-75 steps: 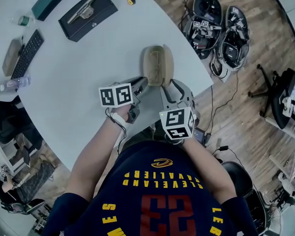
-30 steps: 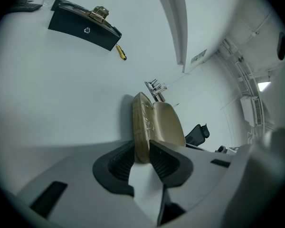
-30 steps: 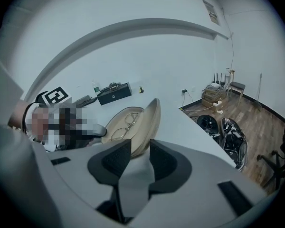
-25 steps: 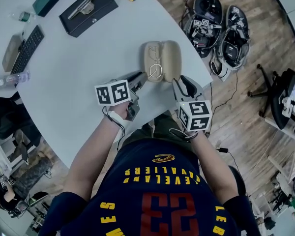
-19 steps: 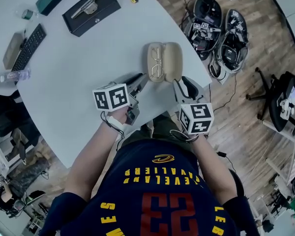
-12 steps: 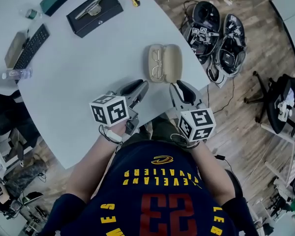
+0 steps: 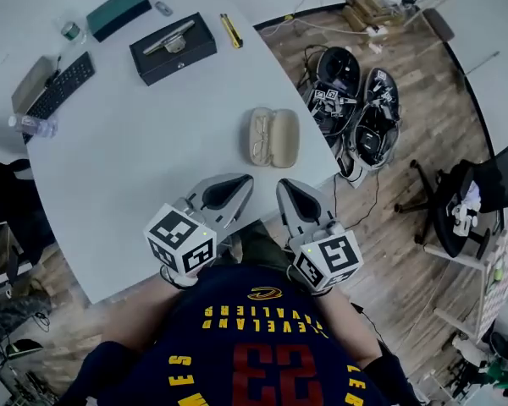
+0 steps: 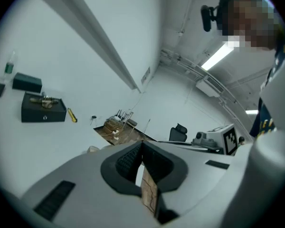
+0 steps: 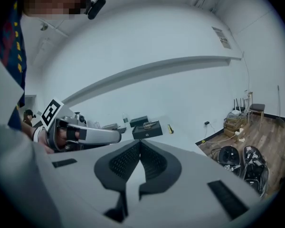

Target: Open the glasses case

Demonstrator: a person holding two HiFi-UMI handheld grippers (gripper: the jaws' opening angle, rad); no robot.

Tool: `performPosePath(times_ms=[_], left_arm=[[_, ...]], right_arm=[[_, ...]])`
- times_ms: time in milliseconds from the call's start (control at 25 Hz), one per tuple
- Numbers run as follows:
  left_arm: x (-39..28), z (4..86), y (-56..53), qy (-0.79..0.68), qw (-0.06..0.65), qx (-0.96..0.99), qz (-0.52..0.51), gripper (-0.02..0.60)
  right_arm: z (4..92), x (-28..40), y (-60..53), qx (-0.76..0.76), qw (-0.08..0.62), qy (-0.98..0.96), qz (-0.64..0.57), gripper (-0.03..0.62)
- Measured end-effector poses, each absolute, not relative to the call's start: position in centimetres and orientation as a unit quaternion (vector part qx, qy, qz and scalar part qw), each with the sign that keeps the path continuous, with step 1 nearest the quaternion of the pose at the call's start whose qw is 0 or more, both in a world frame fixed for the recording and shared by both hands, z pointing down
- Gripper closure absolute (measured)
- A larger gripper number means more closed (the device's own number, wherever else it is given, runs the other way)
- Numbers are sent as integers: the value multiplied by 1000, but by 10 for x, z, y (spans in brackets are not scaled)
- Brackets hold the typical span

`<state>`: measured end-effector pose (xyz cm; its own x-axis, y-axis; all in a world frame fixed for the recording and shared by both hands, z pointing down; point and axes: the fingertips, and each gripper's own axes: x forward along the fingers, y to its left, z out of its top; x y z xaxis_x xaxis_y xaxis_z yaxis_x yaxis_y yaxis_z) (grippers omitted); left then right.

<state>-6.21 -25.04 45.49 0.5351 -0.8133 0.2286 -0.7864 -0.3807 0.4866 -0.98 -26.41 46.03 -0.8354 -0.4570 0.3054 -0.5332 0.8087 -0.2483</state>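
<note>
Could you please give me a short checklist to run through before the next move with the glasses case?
1. Glasses case open, both halves lying flat: ok.
2. Glasses resting inside one half of the case: ok.
3. Left gripper clear of the case, jaws together, nothing between them: ok.
4. Right gripper clear of the case, jaws together, nothing between them: ok.
5. Case wholly on the table, though close to its edge: ok.
6. Lid at the full stop of its hinge, so it will not fall shut: cannot tell.
</note>
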Motion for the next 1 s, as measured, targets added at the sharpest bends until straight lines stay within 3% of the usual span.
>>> performPosePath(times_ms=[160, 360, 1000], left_arm=[[-56, 416, -232, -484, 194, 853, -14, 568], [-48, 382, -210, -477, 142, 867, -28, 568], [-31, 345, -137, -476, 90, 874, -37, 568]], right_arm=[[421, -15, -240, 244, 96, -957, 122, 577], [387, -12, -220, 256, 79, -961, 68, 577], [333, -3, -143, 276, 39, -960, -5, 577]])
